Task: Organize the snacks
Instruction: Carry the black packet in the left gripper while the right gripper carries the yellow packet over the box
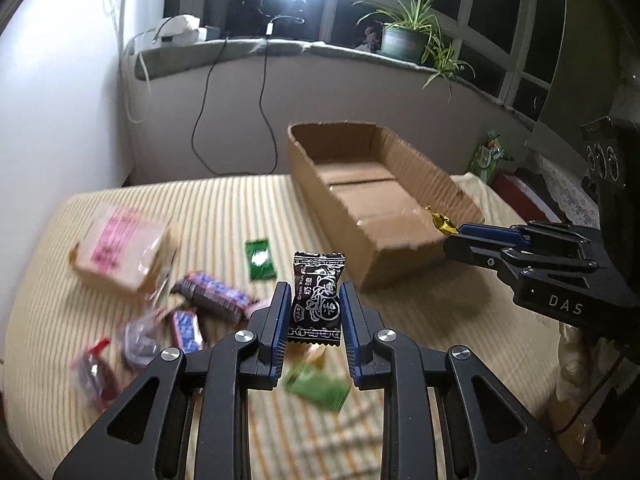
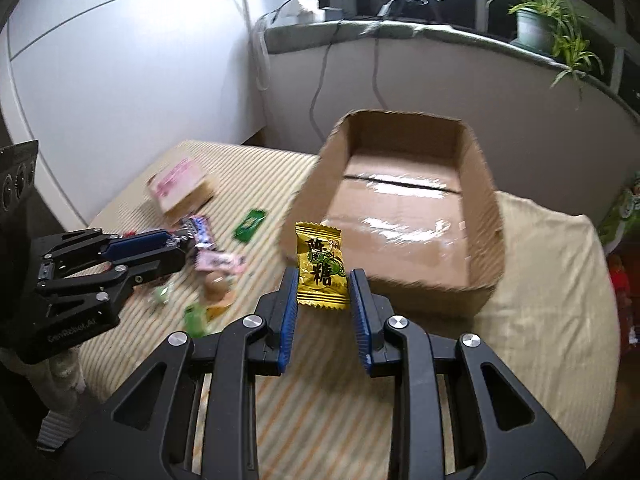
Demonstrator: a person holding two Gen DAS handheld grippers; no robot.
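My left gripper (image 1: 315,300) is shut on a black candy packet (image 1: 316,300), held above the striped cloth, left of the open cardboard box (image 1: 320,184). My right gripper (image 2: 323,284) is shut on a yellow candy packet (image 2: 320,268), held in front of the box's (image 2: 312,196) near wall. The box is empty. In the left wrist view the right gripper (image 1: 454,236) hovers at the box's near right corner with the yellow candy (image 1: 442,222) at its tip. In the right wrist view the left gripper (image 2: 176,246) is at the left, over the snack pile.
Loose snacks lie on the striped cloth: a green packet (image 1: 261,259), purple bars (image 1: 214,294), a pink-labelled box (image 1: 124,250), a green sachet (image 1: 318,388). A windowsill with a potted plant (image 1: 404,38) and hanging cables runs behind. The table edge drops at right.
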